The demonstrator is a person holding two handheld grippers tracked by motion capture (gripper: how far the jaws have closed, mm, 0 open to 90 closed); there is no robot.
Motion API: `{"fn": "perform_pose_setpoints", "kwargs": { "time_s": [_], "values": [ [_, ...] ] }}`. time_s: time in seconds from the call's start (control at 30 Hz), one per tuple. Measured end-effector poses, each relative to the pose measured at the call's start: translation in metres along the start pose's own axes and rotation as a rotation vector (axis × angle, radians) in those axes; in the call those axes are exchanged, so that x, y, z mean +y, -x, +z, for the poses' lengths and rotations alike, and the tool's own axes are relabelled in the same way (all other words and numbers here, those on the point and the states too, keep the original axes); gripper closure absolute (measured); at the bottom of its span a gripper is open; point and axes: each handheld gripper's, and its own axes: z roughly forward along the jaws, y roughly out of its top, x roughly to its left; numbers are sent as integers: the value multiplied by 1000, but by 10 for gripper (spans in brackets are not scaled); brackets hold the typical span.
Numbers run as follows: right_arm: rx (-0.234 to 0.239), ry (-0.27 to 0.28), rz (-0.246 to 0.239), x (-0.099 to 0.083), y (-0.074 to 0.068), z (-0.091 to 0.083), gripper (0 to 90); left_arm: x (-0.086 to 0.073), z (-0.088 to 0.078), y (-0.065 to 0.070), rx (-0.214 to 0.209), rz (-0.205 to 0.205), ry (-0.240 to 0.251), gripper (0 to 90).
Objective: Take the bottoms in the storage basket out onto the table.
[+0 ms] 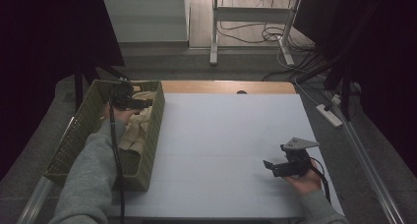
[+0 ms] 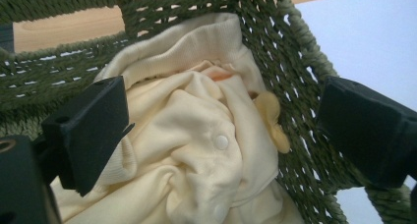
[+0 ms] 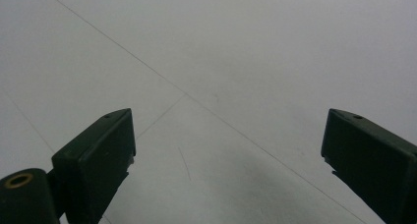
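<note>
likely a lab: dark curtains, floor cables, a bare white table.

High view overlooks table, left gripper view close inside basket, right gripper view near tabletop.

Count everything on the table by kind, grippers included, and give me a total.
Basket: 1
Cream garment, in the basket: 1 that I can make out
Grippers: 2, left, right
Total: 4
</note>
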Motion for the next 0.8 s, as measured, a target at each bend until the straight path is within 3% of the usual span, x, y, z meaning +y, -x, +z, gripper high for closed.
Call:
{"fn": "perform_pose_setpoints", "kwargs": {
  "time_s": [0.8],
  "values": [
    [2, -8, -2, 0, 0, 1, 66, -7, 14, -3, 4, 0, -49, 60]
  ]
}}
